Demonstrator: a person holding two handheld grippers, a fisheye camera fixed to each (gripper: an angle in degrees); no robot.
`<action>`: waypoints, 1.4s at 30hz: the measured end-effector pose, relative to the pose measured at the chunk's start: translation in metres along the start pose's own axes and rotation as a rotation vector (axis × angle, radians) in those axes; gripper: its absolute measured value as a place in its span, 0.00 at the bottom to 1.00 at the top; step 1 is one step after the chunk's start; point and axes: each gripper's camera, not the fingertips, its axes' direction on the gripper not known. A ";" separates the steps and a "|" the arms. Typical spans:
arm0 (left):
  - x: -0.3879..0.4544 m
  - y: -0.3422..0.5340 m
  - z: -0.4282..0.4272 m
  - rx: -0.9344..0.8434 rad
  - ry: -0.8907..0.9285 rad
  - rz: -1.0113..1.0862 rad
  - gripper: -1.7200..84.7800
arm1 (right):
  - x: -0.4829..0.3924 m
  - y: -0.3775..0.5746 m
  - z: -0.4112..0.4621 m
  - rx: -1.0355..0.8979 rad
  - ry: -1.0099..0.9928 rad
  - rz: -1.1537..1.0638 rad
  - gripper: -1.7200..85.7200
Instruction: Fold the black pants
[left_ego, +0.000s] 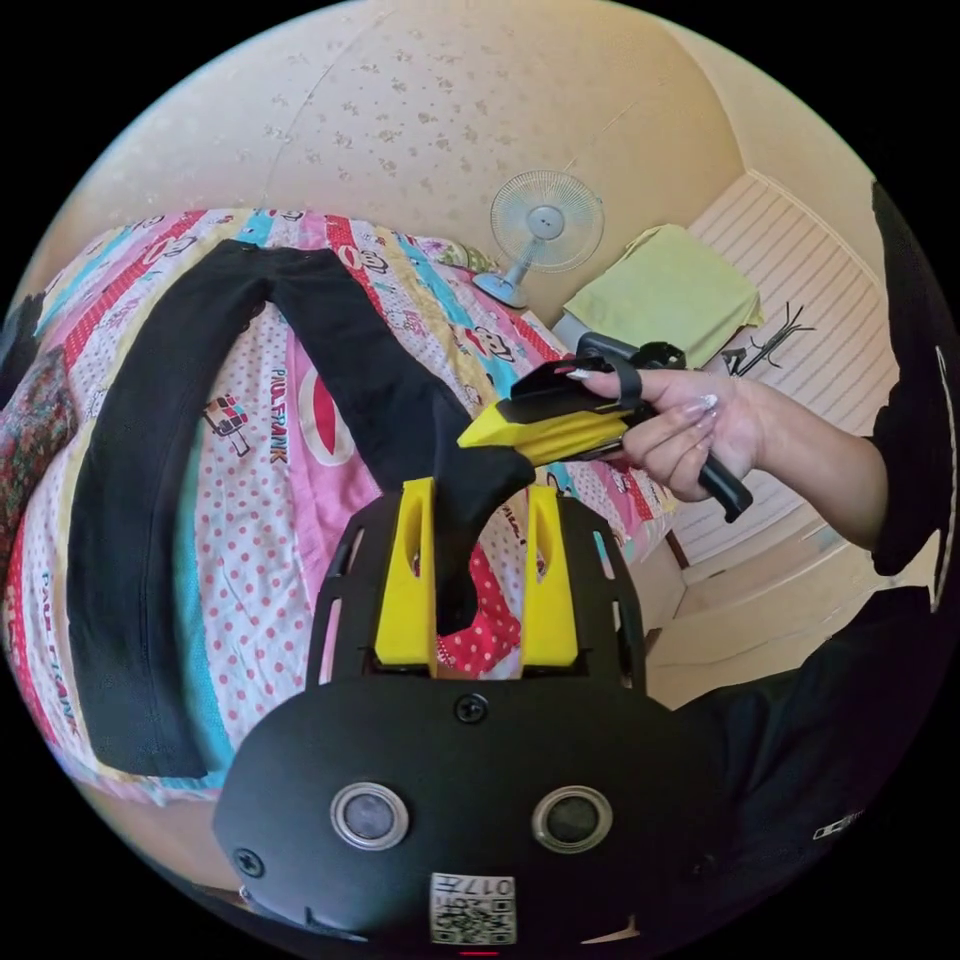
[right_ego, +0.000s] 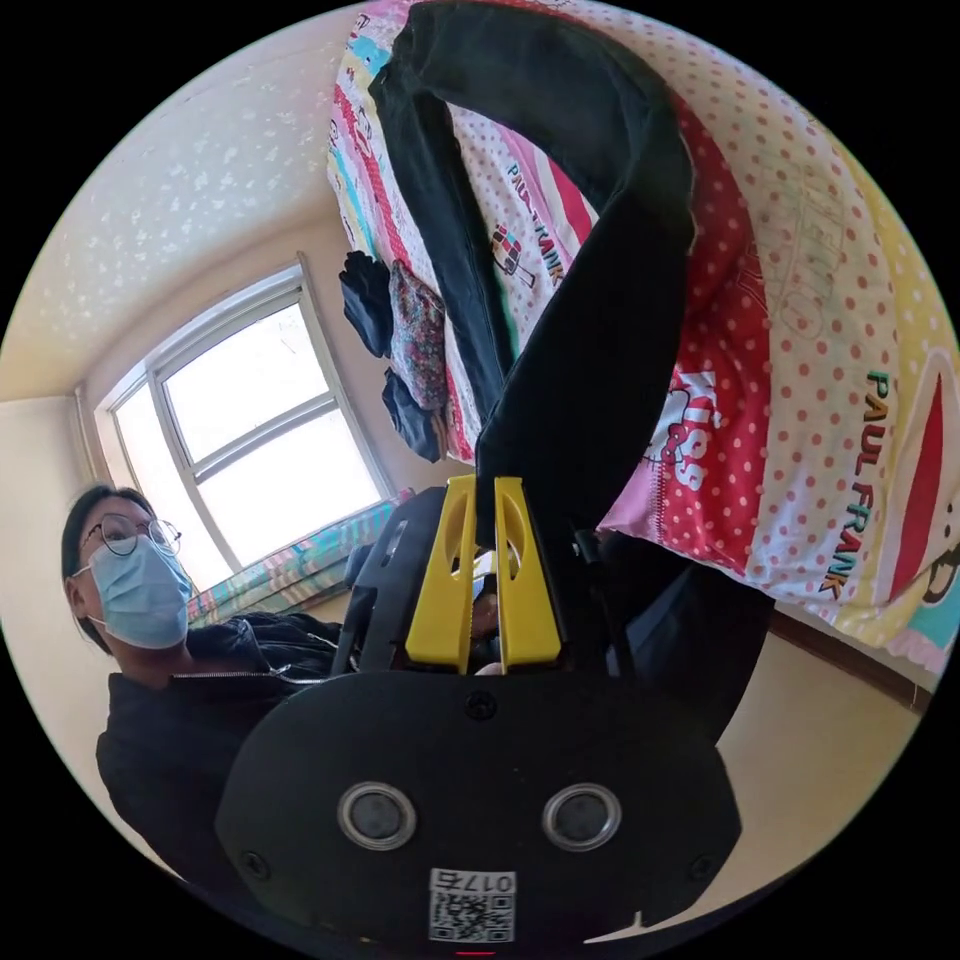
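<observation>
Pants (left_ego: 130, 500) lie spread on the bedspread (left_ego: 250, 560) in an inverted V: in the left gripper view the far leg runs flat along the left side of the bed, the waist sits at the far end near the wall, and the near leg runs back toward the person, its hem lifted off the bed. The long axis of the lifted leg points from the jaws straight away to the waist. The left gripper (left_ego: 478, 560) has its yellow jaws apart, with the hem hanging between them; the cloth touches the left jaw, but pressure from both jaws cannot be confirmed, so this grip reads as loose or released. Just beyond it, the right gripper (left_ego: 535, 425), held in a hand (left_ego: 700, 430), meets the same hem. In the right gripper view, the right gripper (right_ego: 480, 570) has its jaws clenched close together on the edge of the leg, which rises from the jaws toward the waist. Both grippers are therefore at one hem, well apart from the flat leg; the coming fold likely carries this hem across or toward the waist. Surface: soft, patterned bed cover. Room: a fan (left_ego: 545, 225) at the wall, a window (right_ego: 260, 440).
</observation>
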 end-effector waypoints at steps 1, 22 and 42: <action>-0.004 0.001 0.003 -0.013 -0.027 0.001 0.17 | -0.003 0.003 0.006 0.003 -0.013 0.016 0.06; -0.088 0.043 -0.039 0.057 0.232 -0.055 0.08 | -0.127 -0.269 -0.073 0.492 0.602 -0.367 0.17; -0.209 0.150 -0.087 0.337 0.517 -0.534 0.08 | -0.265 -0.292 0.092 0.671 0.665 -0.658 0.07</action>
